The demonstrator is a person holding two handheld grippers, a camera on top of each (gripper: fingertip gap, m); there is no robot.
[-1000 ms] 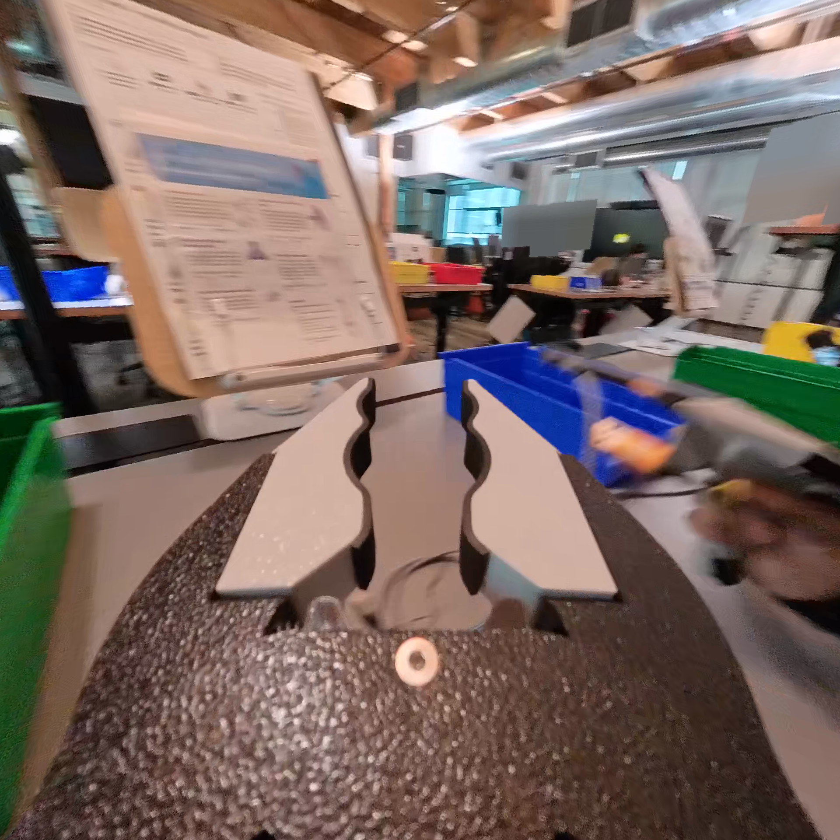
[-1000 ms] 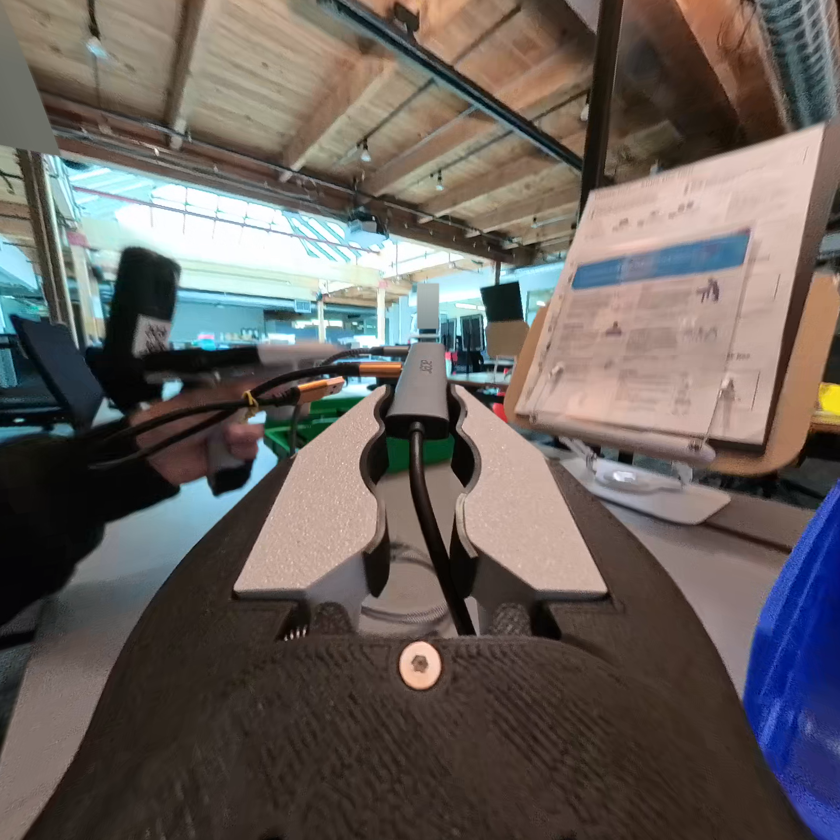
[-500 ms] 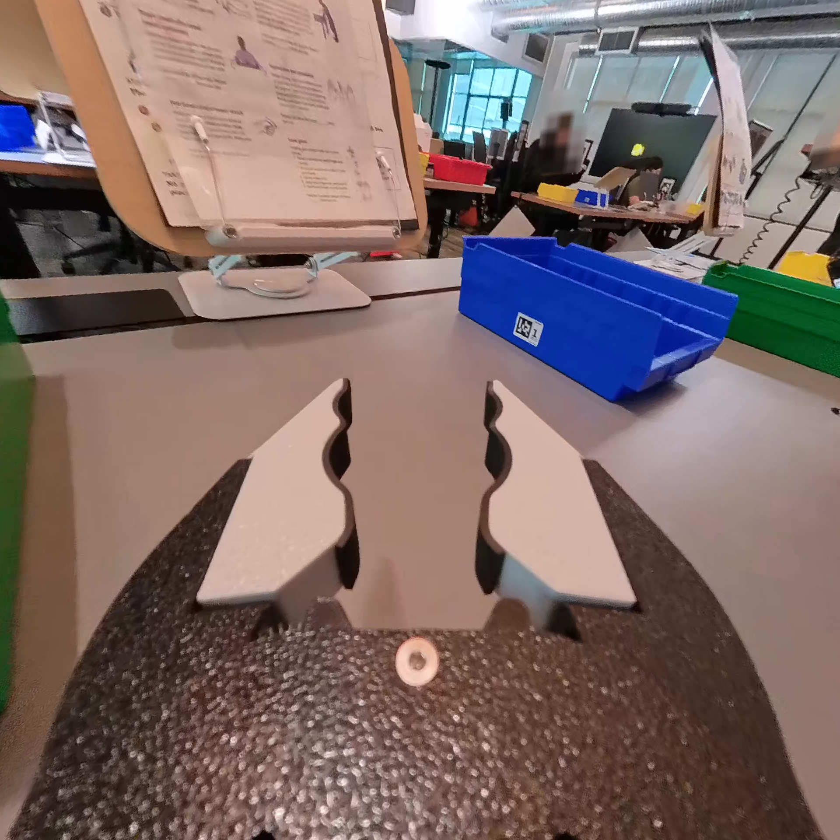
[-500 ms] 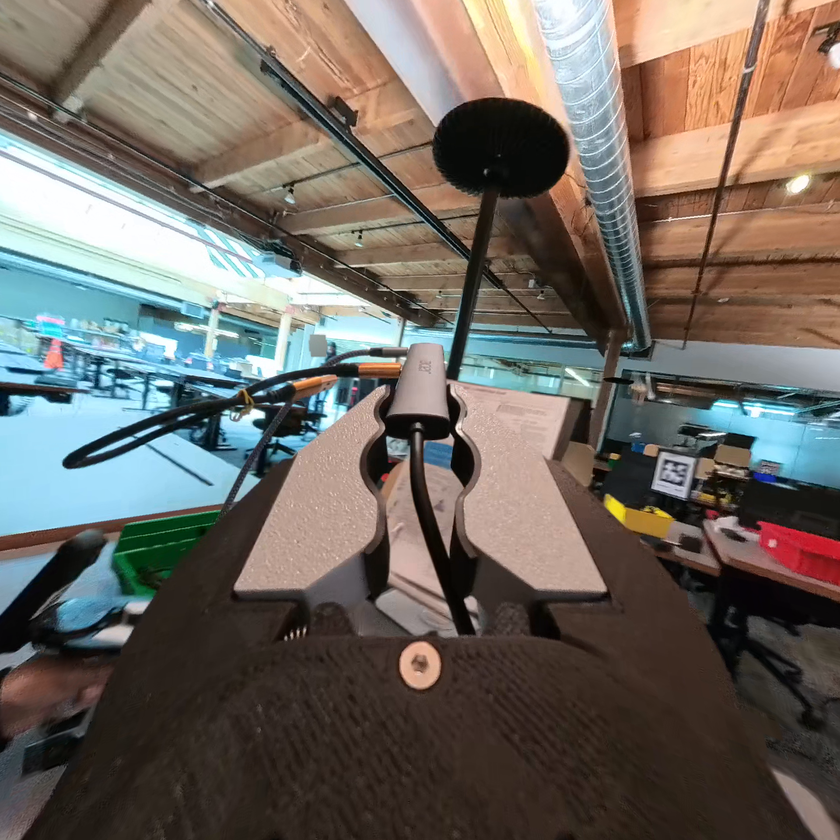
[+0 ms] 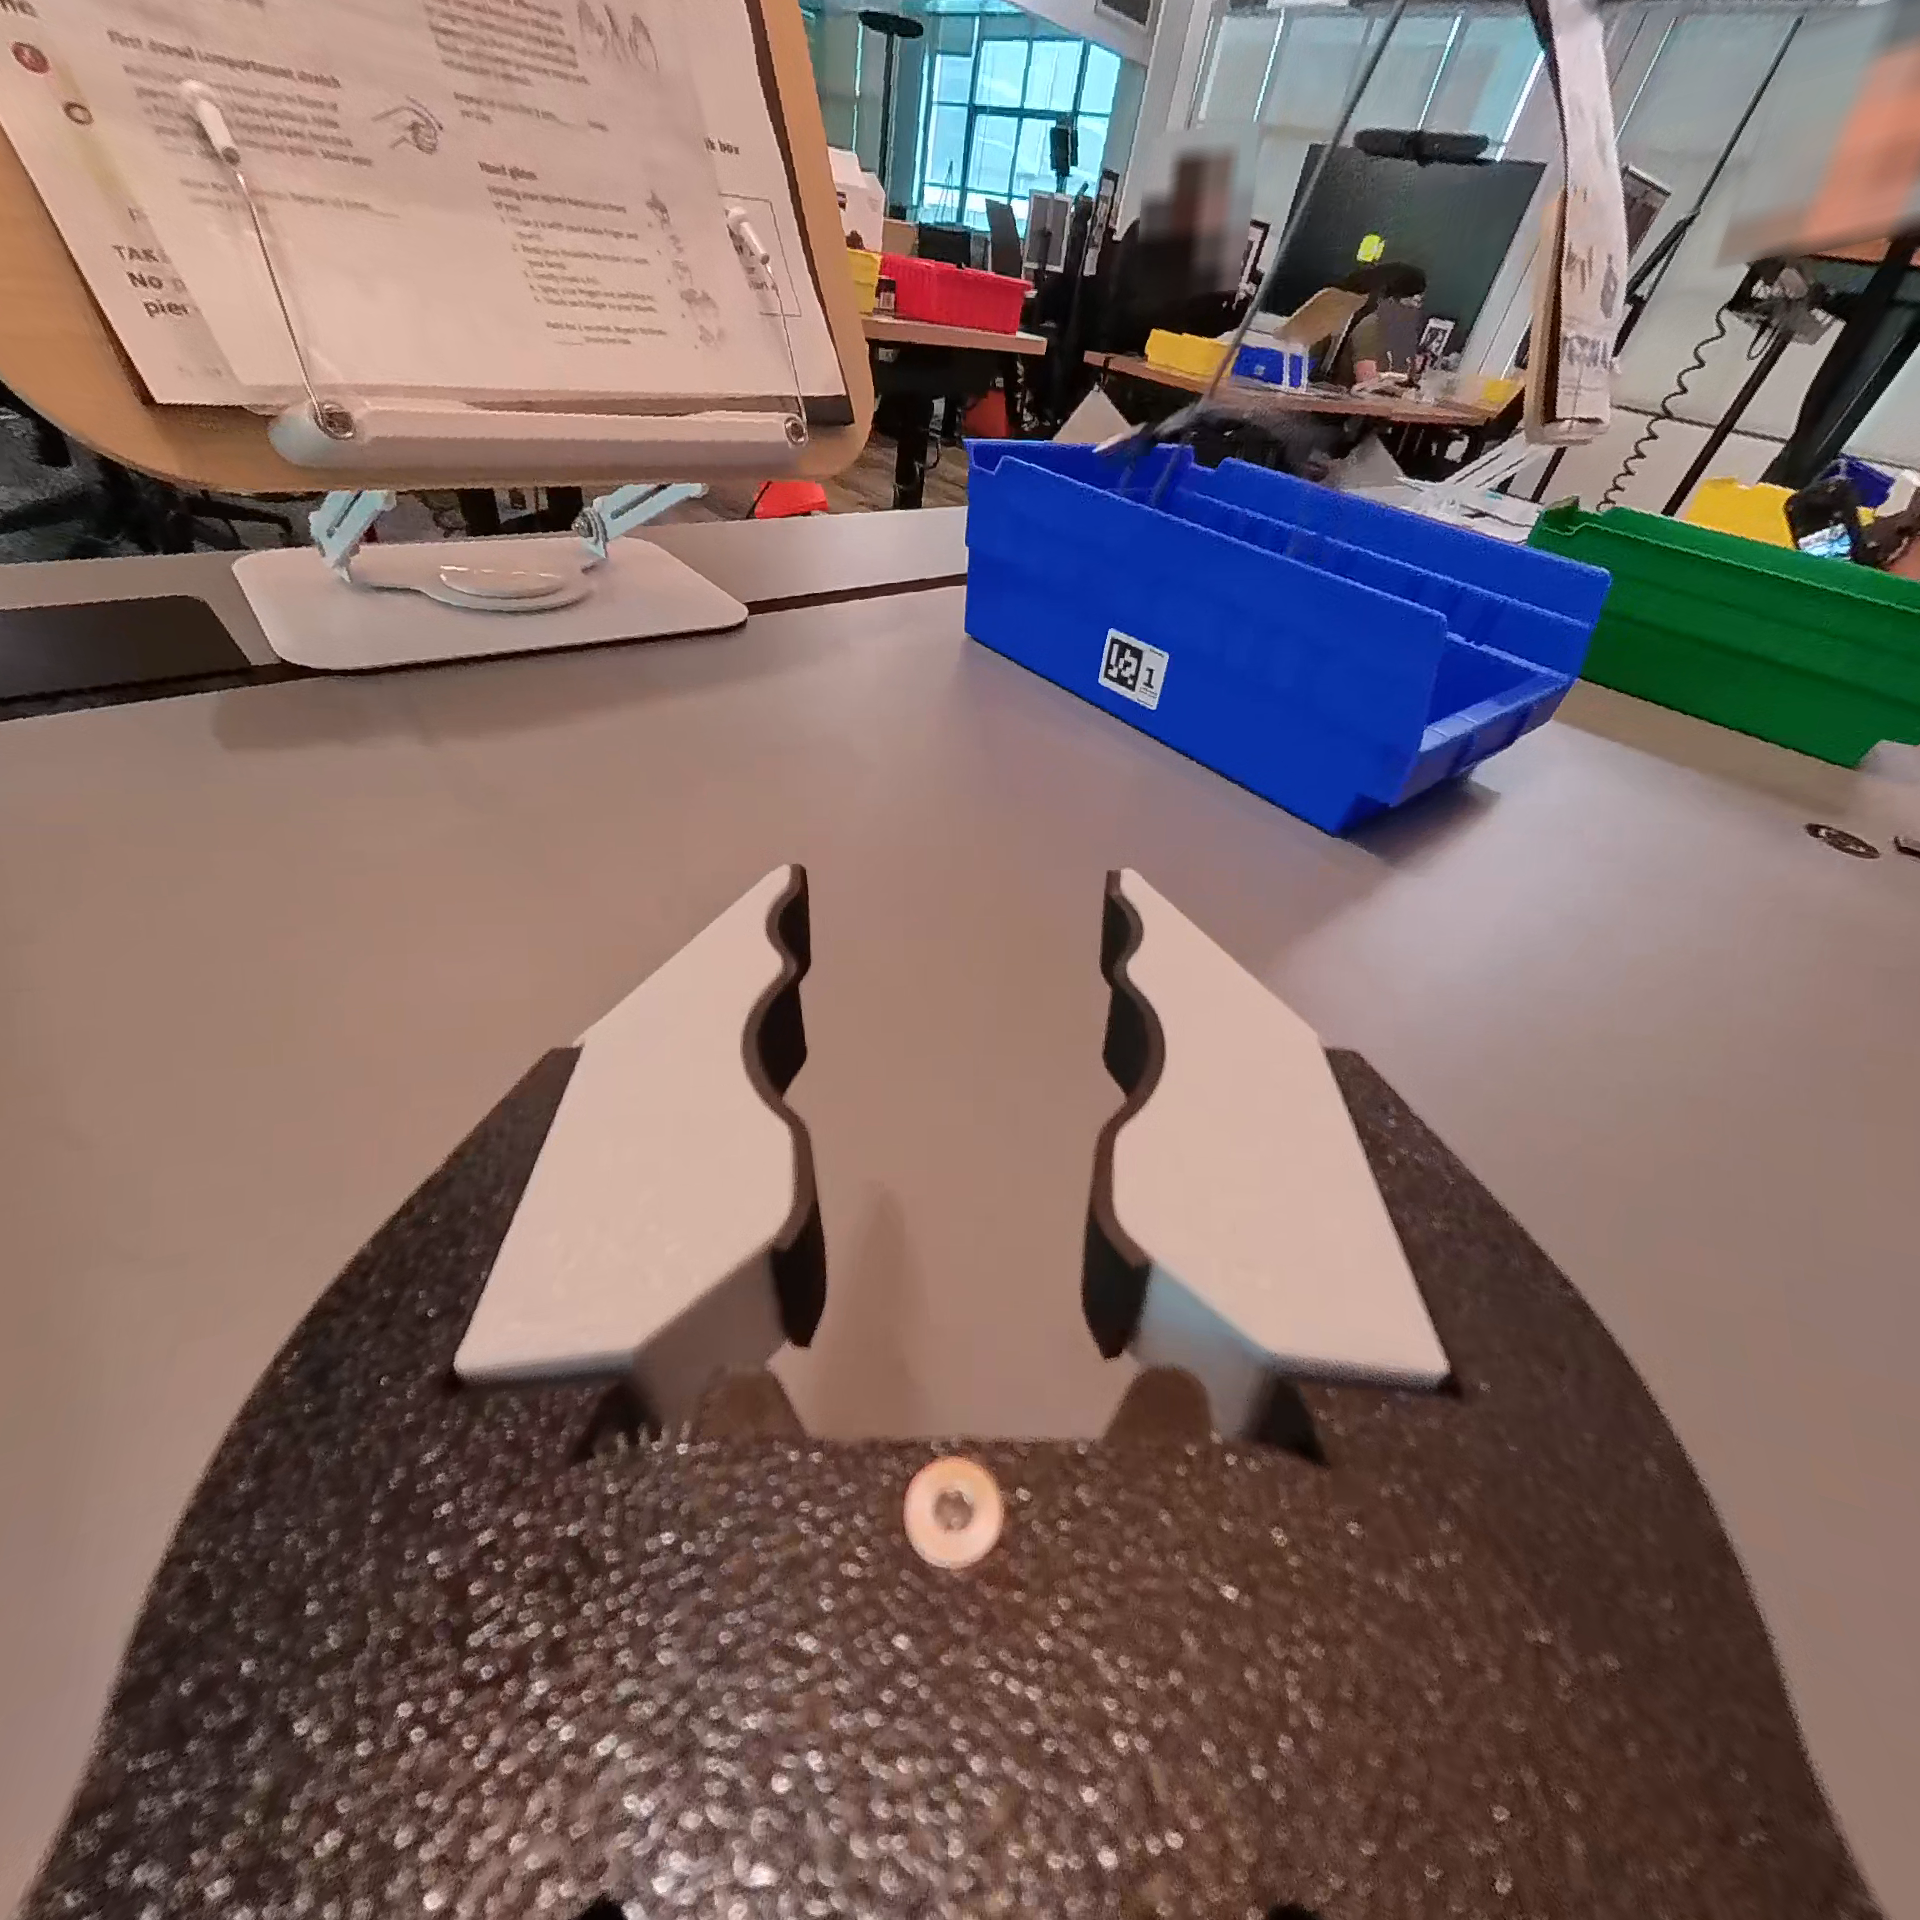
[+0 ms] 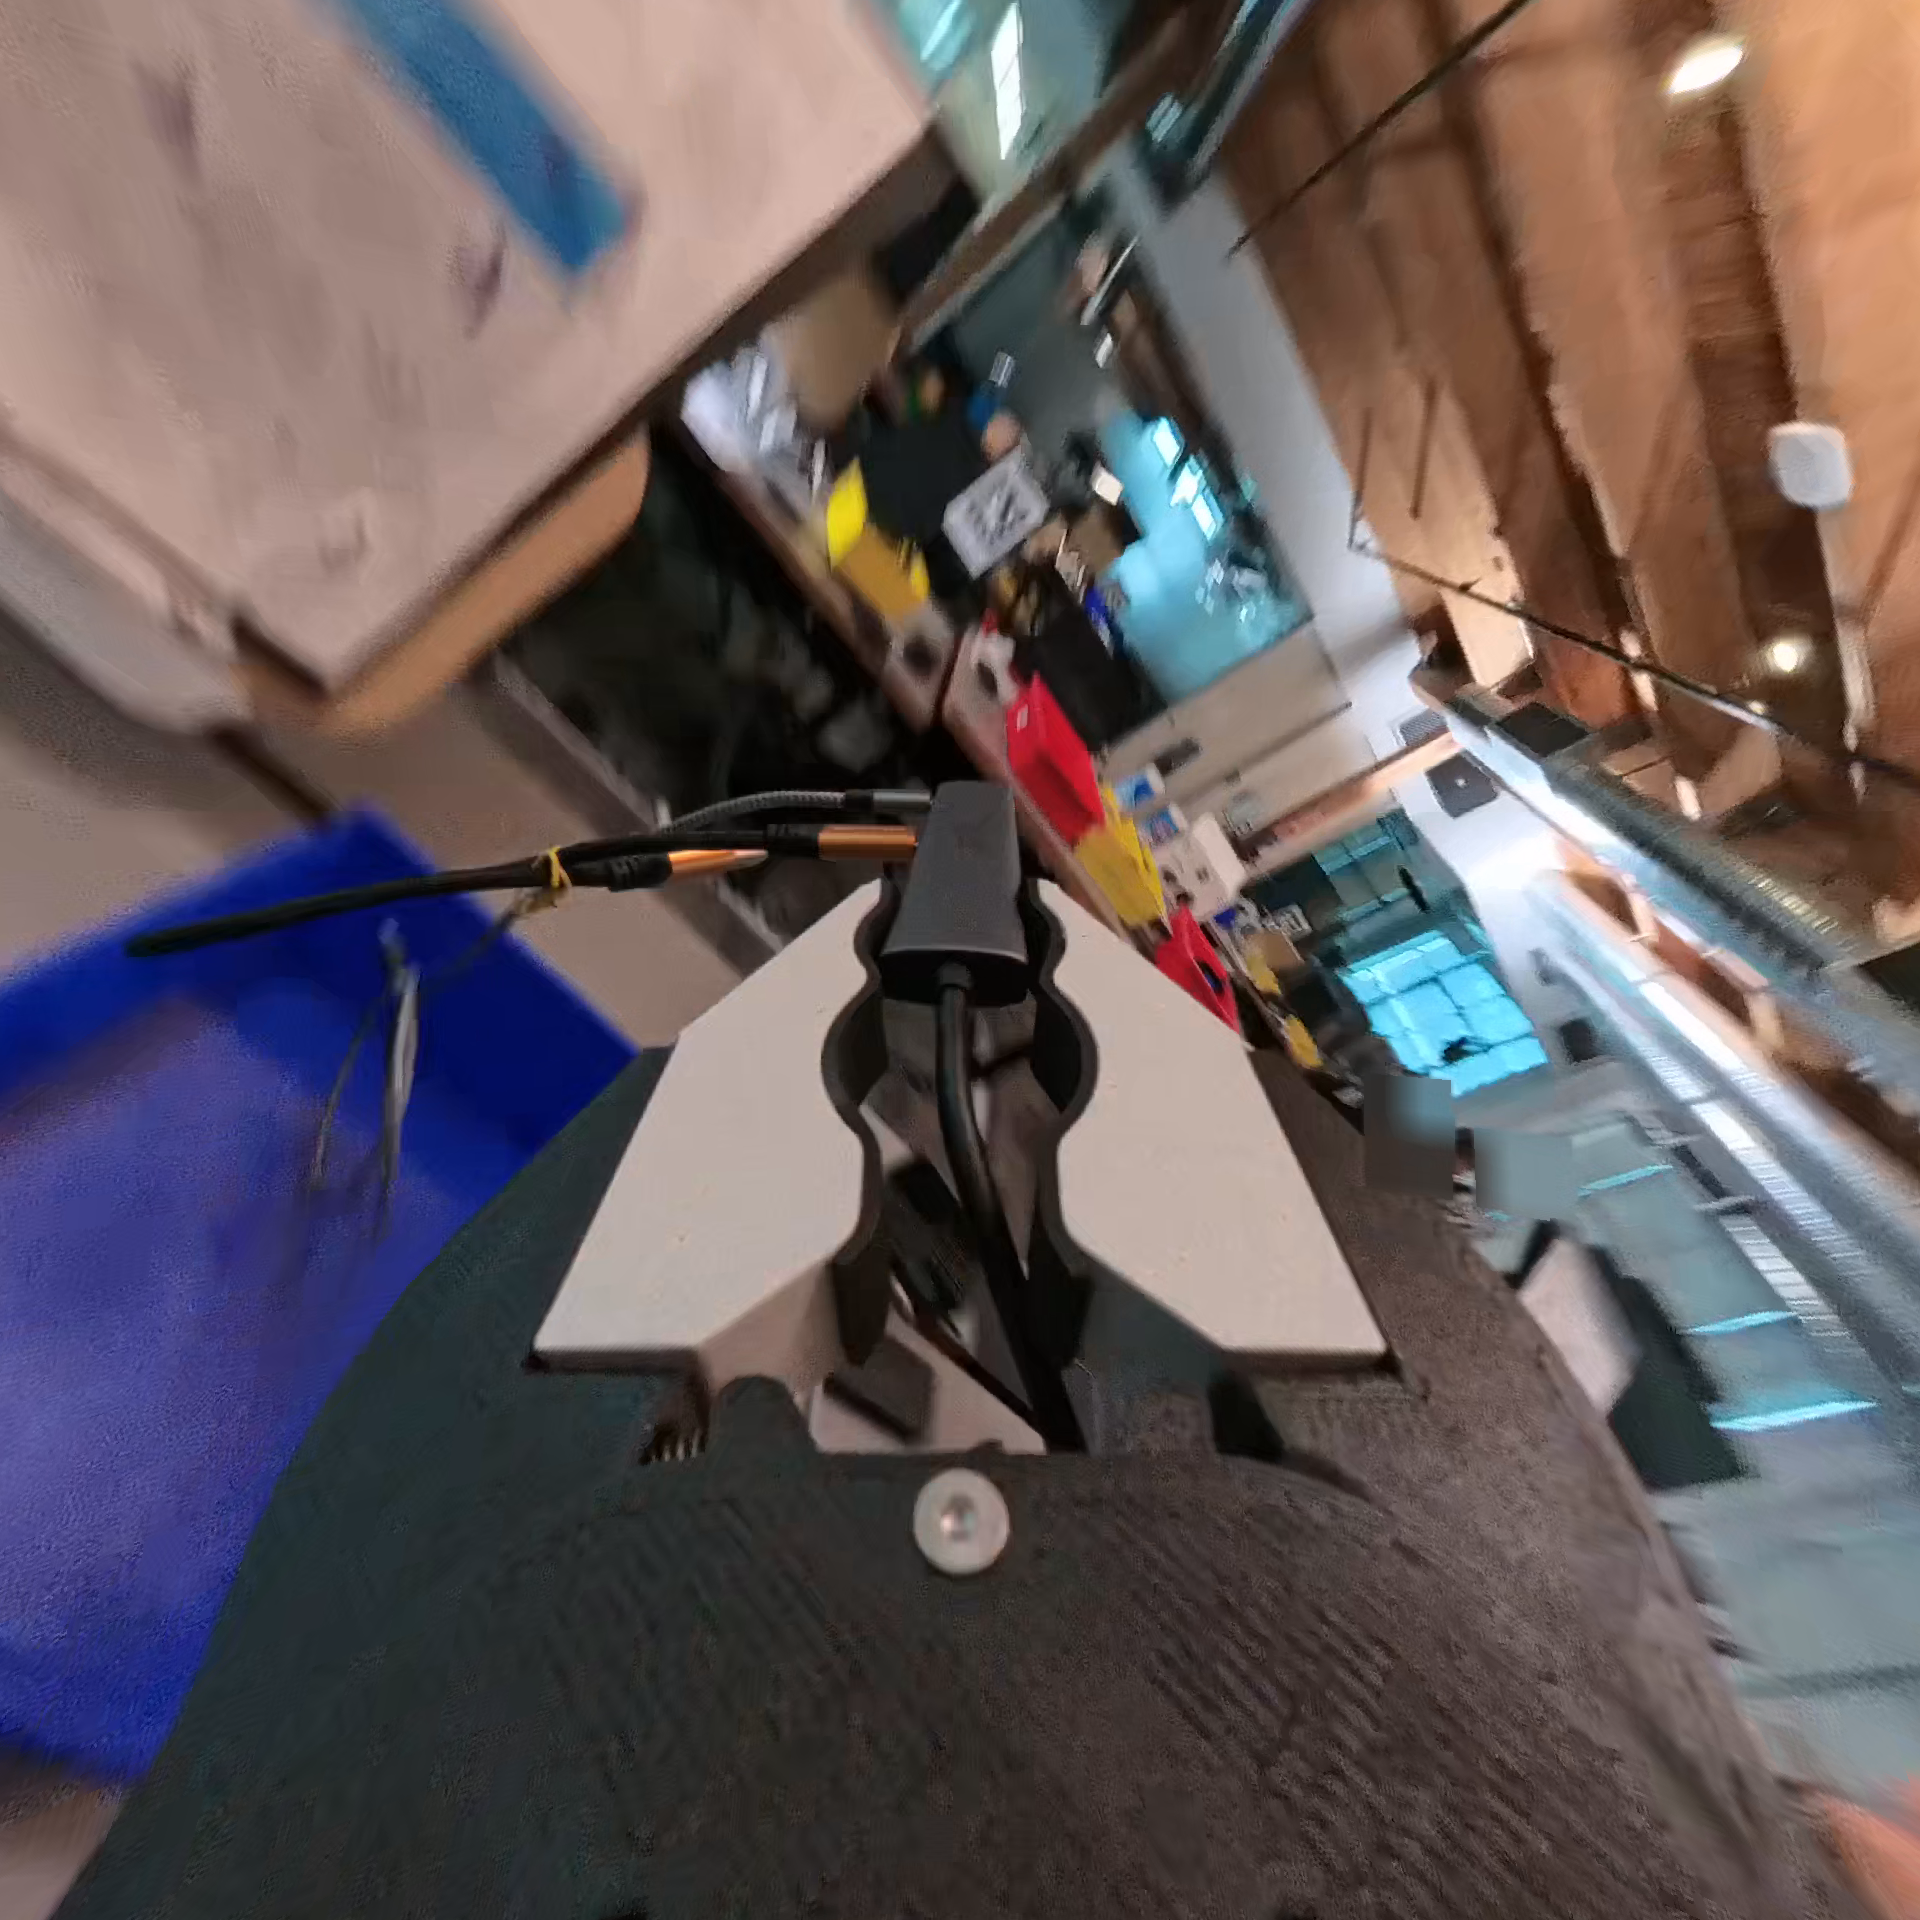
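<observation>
My left gripper [image 5: 954, 883] is open and empty, low over the grey table [image 5: 520, 831]. Nothing lies between its fingers. My right gripper [image 6: 961, 894] is shut on a dark grey adapter hub [image 6: 961, 883], held in the air and tilted. Black and orange-tipped cables [image 6: 665, 862] are plugged into the hub's left side and hang out over the blue bin [image 6: 208, 1143]. The hub's own black cord [image 6: 971, 1143] runs back between the fingers. In the left wrist view the dangling cables [image 5: 1174, 436] show blurred above the blue bin [image 5: 1278, 644].
A wooden document stand with printed sheets [image 5: 416, 208] stands on a white base [image 5: 488, 597] at the back left. A green bin [image 5: 1745, 644] sits right of the blue bin. Small dark bits [image 5: 1839, 840] lie at the table's right. The right wrist view is motion-blurred. The left gripper's tips are roughly 50 cm from the right gripper's.
My right gripper has swung and rolled with the hub, from facing the ceiling to over the blue bin. My left gripper has opened wider and dropped lower toward the table.
</observation>
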